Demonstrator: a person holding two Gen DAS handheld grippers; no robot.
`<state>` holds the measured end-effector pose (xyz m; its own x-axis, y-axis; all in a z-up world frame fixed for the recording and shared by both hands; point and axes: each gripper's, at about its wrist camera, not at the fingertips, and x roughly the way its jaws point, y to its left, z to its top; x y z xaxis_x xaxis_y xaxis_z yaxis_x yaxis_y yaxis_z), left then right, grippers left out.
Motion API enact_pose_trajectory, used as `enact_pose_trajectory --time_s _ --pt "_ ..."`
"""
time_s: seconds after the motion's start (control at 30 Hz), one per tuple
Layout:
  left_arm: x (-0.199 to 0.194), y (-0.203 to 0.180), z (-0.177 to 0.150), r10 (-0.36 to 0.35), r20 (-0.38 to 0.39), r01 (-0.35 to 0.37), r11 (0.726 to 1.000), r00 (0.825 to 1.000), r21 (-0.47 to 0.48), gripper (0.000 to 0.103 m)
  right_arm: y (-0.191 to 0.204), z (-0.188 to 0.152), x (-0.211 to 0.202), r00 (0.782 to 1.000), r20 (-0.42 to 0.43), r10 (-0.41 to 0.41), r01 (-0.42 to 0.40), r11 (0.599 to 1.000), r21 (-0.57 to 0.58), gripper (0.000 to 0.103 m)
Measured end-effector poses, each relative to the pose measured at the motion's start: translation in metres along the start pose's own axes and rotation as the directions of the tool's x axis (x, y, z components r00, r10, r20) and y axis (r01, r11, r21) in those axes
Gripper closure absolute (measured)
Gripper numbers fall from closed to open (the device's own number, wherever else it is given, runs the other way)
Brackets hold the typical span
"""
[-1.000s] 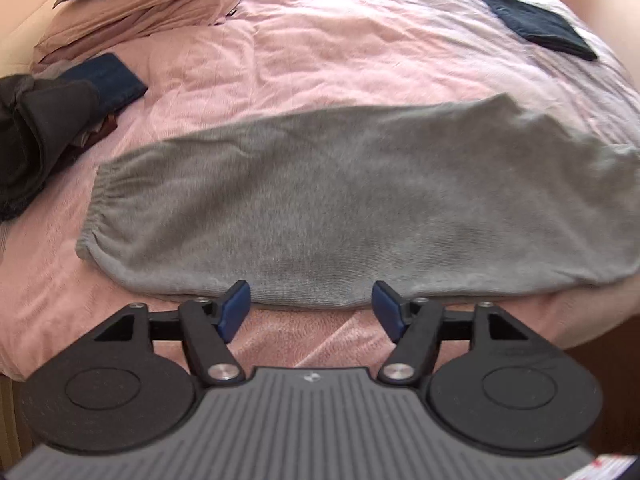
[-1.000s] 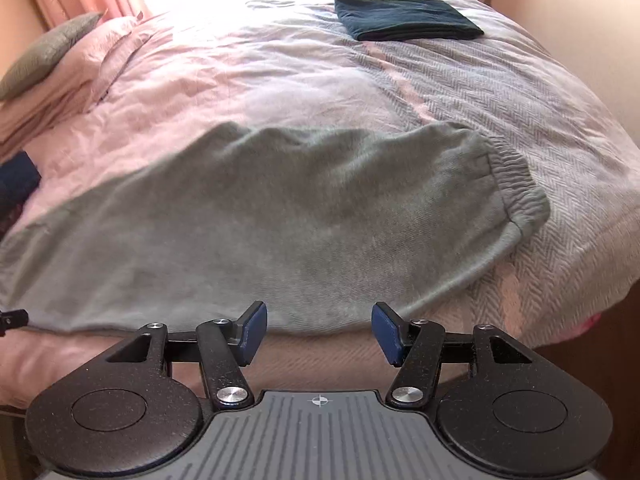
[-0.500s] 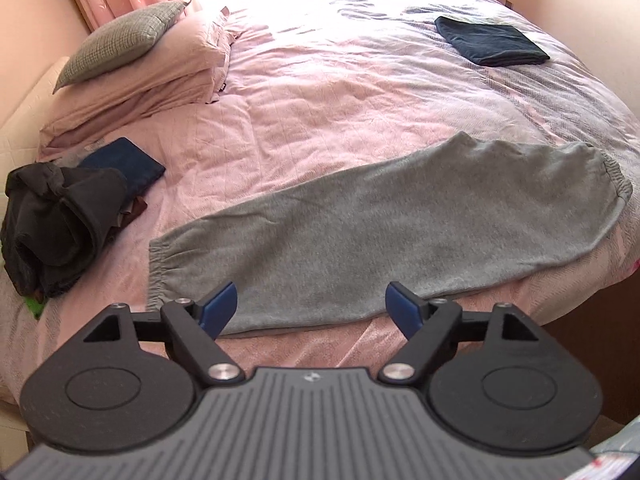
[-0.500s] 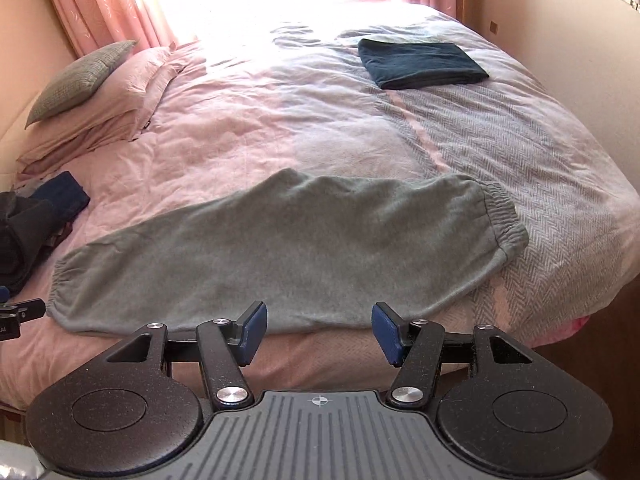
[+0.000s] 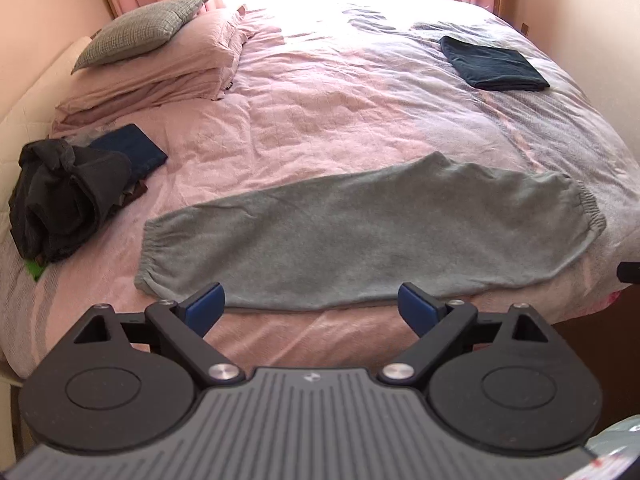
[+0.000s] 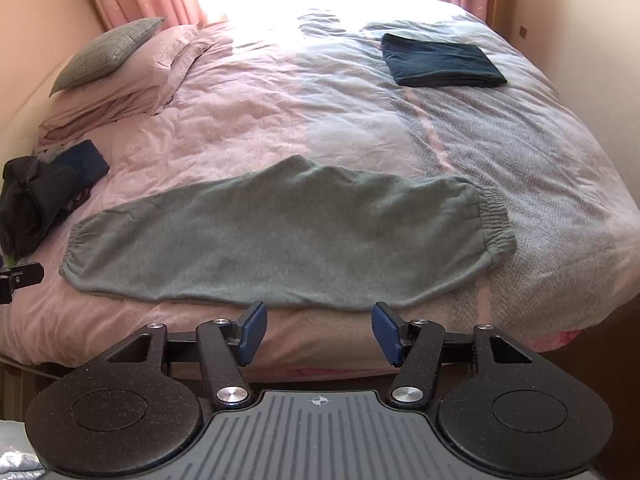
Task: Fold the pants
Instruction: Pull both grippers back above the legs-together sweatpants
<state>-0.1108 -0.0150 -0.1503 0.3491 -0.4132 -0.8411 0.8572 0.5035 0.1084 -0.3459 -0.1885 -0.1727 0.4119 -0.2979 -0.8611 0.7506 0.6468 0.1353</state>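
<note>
Grey sweatpants lie folded lengthwise along the near edge of the bed, cuffs at the left, elastic waistband at the right. My left gripper hovers above and in front of the pants' near edge. Its jaws are opening wide and nothing is between them. My right gripper also hangs clear of the cloth, in front of the near edge toward the waist end. It stands open and empty. A bit of the left gripper shows at the left edge of the right wrist view.
The bed has a pink and grey cover. A folded dark blue garment lies at the far right. A heap of dark clothes and a folded blue piece sit at the left. Pillows are stacked at the far left.
Both grippers have risen and drawn back from the pants, so the whole bed now shows. The left jaws have spread wider. The pants lie still.
</note>
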Motion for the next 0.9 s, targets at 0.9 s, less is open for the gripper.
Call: enact_pose_trajectory --time_s 0.9 --pt "0.019 0.017 -0.043 -0.009 -0.018 0.003 0.953 1.000 -0.304 0.017 -0.066 -0.003 0.014 0.999 -0.032 0.032 -0.031 0.999 0.023 0.048"
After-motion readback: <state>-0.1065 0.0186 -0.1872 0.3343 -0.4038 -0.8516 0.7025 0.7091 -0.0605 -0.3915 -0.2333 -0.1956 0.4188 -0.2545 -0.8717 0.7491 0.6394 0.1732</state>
